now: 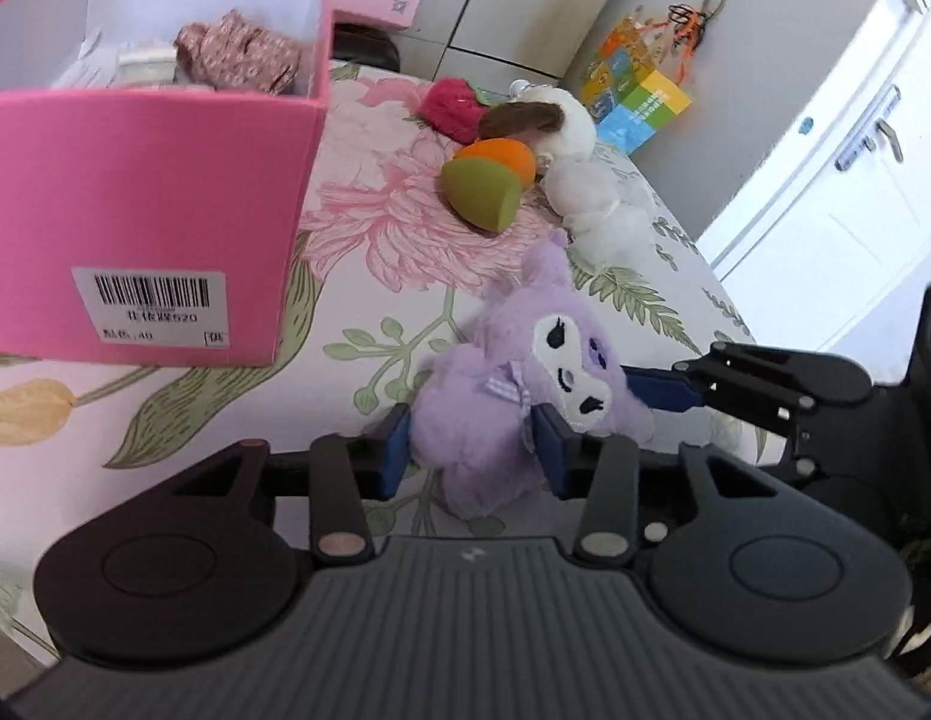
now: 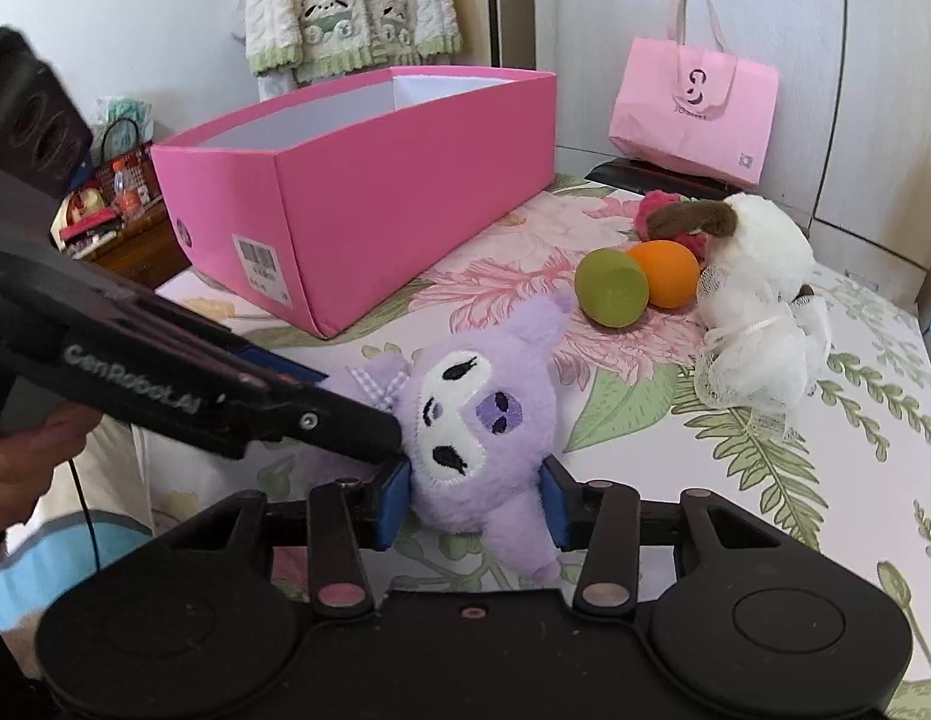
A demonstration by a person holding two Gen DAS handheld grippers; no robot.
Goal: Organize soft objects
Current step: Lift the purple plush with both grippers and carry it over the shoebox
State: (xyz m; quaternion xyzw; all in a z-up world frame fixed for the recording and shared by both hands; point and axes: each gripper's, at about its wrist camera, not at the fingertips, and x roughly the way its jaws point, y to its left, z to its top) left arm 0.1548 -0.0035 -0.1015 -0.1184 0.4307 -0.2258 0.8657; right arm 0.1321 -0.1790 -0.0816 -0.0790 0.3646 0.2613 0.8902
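Both wrist cameras look steeply down, close, sharing the purple plush [image 1: 495,396]

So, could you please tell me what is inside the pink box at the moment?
In the left wrist view, the pink box holds a crumpled brown patterned cloth and something pale beside it. The near wall hides the bottom; the right wrist view shows only bare inner walls.

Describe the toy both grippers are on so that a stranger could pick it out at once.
On the floral bedspread, in front of the pink box, lies a purple plush toy. It is nearest the cameras, apart from the cluster of other toys, and the only one with a white face patch and a checked bow.
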